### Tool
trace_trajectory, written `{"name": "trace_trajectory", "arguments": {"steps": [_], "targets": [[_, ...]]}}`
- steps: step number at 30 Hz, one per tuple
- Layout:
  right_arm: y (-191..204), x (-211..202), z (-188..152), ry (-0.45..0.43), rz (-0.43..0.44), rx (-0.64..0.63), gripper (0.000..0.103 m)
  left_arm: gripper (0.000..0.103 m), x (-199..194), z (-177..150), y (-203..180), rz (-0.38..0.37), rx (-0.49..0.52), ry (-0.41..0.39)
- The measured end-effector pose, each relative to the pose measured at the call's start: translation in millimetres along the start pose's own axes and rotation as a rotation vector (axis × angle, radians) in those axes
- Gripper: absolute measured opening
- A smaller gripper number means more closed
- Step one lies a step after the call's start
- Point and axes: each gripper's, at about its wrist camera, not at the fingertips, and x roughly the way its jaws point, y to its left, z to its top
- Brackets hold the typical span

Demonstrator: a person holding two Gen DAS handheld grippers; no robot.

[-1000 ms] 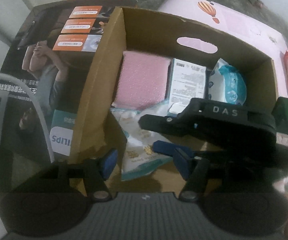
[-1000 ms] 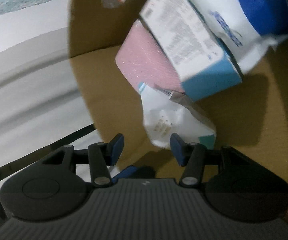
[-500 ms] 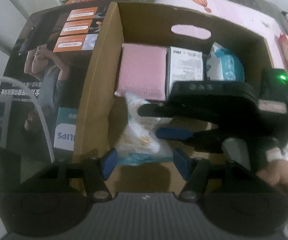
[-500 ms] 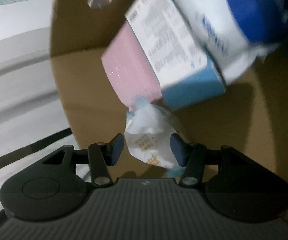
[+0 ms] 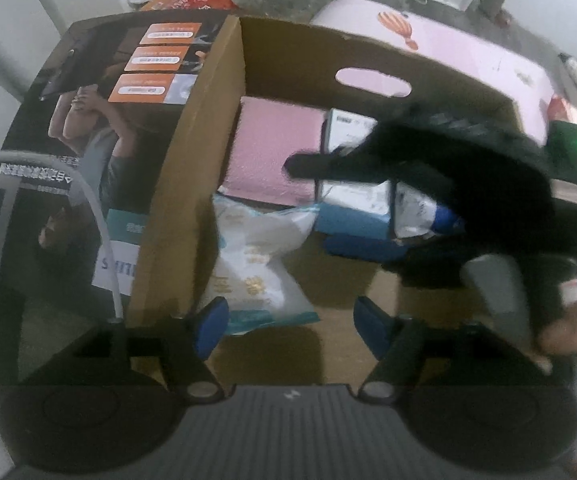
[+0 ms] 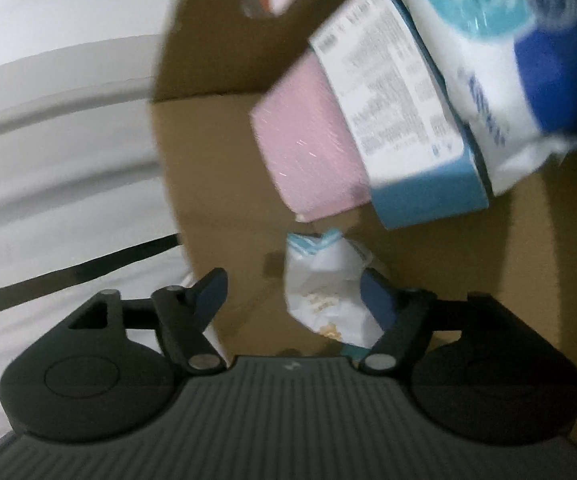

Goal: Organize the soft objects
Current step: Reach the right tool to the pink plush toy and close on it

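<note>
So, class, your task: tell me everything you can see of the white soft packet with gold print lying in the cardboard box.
The white soft packet is a crinkled, glossy plastic-looking pouch with gold print and teal edging at both ends. It lies loose on the floor of the cardboard box, against the left wall, in front of the pink pack. In the right wrist view it sits between the opening jaws of the right gripper, near one finger; a grip is not evident.
</note>
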Motion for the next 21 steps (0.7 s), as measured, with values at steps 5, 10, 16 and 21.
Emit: {"name": "trace_trajectory", "arguments": {"steps": [5,10,16,21], "targets": [[8.9,-39.7,11.1,-0.024,0.129,-0.064,0.086,0.072,-13.6,-4.0,-18.6,-0.017,-0.03,-0.061],[2.2,-111.8,21.9,-0.07,0.287,-0.068,0.092,0.073,-26.5,-1.6,-61.2,-0.069,-0.008,-0.102],[-22.6,-222.2,37.5,-0.173,0.313,-0.074,0.093,0.073,-36.3,-2.9,-141.4,-0.18,0.065,-0.127],[-68.4,-328.3,47.6,-0.29,0.199,-0.084,0.093,0.073,-32.6,-14.3,-224.4,-0.291,0.131,-0.108]]}}
